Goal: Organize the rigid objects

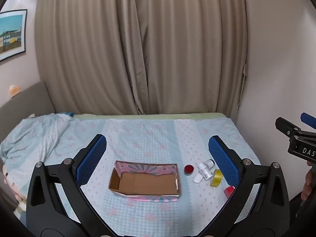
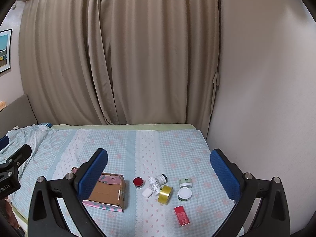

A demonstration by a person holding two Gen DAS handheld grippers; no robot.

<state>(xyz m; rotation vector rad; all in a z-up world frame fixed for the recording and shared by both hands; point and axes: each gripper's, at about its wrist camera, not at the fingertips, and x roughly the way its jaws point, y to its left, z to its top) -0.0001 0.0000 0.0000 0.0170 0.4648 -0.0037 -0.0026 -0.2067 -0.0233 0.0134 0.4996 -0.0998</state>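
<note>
An open cardboard box (image 1: 145, 181) with a pink patterned outside lies on the checked bedspread; it also shows in the right wrist view (image 2: 106, 191). Right of it lie a red-lidded jar (image 2: 138, 182), a white earbud case (image 2: 147, 192), a white pill bottle (image 2: 154, 185), a dark-capped bottle (image 2: 162, 178), a yellow tape roll (image 2: 165, 194), two white-lidded jars (image 2: 184, 194) and a red carton (image 2: 181, 216). My left gripper (image 1: 156, 158) is open and empty above the box. My right gripper (image 2: 158, 169) is open and empty above the small items.
A crumpled light-blue blanket (image 1: 33, 134) lies at the bed's left end. Beige curtains (image 1: 138, 49) hang behind the bed and a white wall (image 2: 266, 98) closes the right side. A padded headboard (image 1: 23, 102) stands at the left.
</note>
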